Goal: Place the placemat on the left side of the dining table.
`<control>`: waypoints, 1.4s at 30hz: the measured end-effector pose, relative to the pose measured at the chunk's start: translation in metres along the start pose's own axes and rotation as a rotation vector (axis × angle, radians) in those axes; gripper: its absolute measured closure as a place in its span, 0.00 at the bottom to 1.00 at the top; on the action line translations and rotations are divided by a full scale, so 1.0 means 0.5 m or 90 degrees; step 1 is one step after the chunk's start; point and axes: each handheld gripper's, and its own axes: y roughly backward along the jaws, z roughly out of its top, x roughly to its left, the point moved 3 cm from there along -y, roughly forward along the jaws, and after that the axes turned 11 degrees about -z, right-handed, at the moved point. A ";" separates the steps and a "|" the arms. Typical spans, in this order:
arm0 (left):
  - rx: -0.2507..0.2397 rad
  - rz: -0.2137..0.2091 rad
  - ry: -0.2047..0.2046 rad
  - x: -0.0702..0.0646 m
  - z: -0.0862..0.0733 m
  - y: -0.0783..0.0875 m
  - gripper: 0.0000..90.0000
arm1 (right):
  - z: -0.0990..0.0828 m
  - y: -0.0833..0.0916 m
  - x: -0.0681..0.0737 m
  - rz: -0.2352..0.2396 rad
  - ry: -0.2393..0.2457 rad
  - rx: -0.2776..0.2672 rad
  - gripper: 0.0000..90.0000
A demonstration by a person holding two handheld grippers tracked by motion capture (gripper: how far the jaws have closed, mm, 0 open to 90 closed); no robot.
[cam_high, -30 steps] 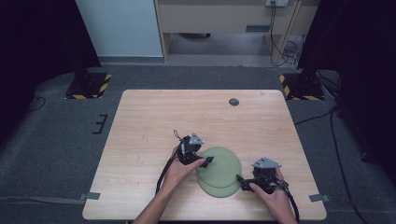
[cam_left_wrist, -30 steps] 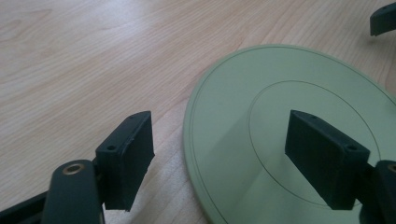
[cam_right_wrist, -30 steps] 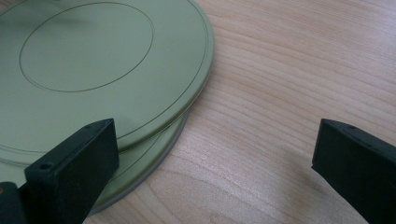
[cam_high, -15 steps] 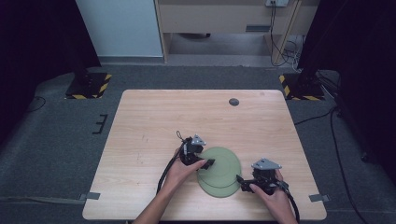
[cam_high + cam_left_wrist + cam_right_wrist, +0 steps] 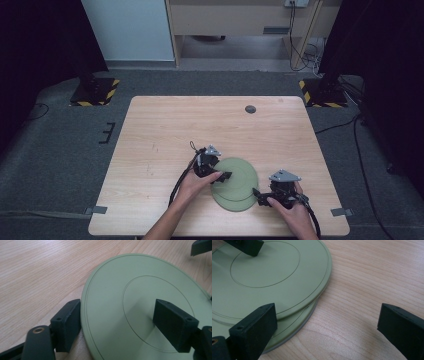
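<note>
On the wooden table [image 5: 165, 135], two stacked green plates [image 5: 235, 182] lie near the front edge, the left gripper [image 5: 218, 174] straddling the upper plate's rim, jaws parted, the right gripper [image 5: 259, 196] wide open beside them.

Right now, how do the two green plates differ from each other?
The top plate lies on the bottom plate, shifted so only a crescent of the bottom one shows. The top plate's rim sits between the left gripper's open jaws, one jaw over its face and one outside its edge; the bottom plate's rim passes under one jaw of the open right gripper, the other jaw over bare table. Both are round, pale green, with ring lines.
</note>
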 end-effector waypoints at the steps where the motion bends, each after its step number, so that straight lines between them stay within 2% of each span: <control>1: -0.003 0.004 0.001 0.000 0.000 0.000 0.26 | 0.000 0.000 0.000 0.000 0.000 0.001 0.02; 4: -0.006 0.024 -0.009 -0.005 0.003 0.003 0.29 | 0.000 -0.002 -0.001 0.000 -0.002 0.001 0.01; 5: -0.012 0.039 -0.018 -0.007 0.006 0.009 0.36 | 0.000 -0.002 -0.001 -0.001 -0.002 0.001 0.01; 9: -0.043 0.043 -0.017 -0.011 0.014 0.025 0.45 | 0.000 -0.002 -0.001 -0.001 -0.001 0.002 0.01; 11: -0.052 0.040 -0.015 -0.013 0.016 0.029 0.50 | 0.000 -0.002 -0.001 -0.001 -0.001 0.001 0.01; 12: -0.072 0.036 -0.010 -0.015 0.021 0.038 0.52 | 0.000 -0.002 -0.001 -0.001 -0.001 0.001 0.01; 14: -0.092 0.028 -0.006 -0.017 0.024 0.045 0.59 | 0.000 -0.002 -0.001 -0.001 -0.002 0.001 0.01; 18: -0.108 0.014 0.001 -0.018 0.027 0.053 0.69 | 0.000 -0.002 -0.001 -0.001 -0.002 0.001 0.01; 23: -0.108 0.004 0.017 -0.011 0.023 0.053 0.71 | 0.000 -0.002 -0.001 -0.001 -0.002 0.002 0.01; 25: -0.106 0.003 0.018 -0.011 0.022 0.053 0.71 | 0.000 -0.003 -0.001 0.000 -0.001 0.002 0.01; 31: -0.111 -0.019 0.026 -0.013 0.022 0.054 0.72 | 0.000 -0.003 -0.002 0.001 -0.002 0.003 0.01; 32: -0.103 -0.021 0.024 -0.014 0.021 0.053 0.74 | 0.000 -0.003 -0.002 0.001 -0.002 0.003 0.01; 35: -0.094 -0.012 0.022 -0.014 0.019 0.049 0.77 | 0.000 -0.003 -0.002 0.001 -0.002 0.003 0.01; 36: -0.094 0.003 0.018 -0.013 0.019 0.050 0.81 | 0.000 -0.003 -0.002 0.001 -0.002 0.003 0.01; 42: -0.097 0.009 0.015 -0.013 0.019 0.052 0.86 | 0.000 -0.003 -0.002 0.001 -0.001 0.002 0.01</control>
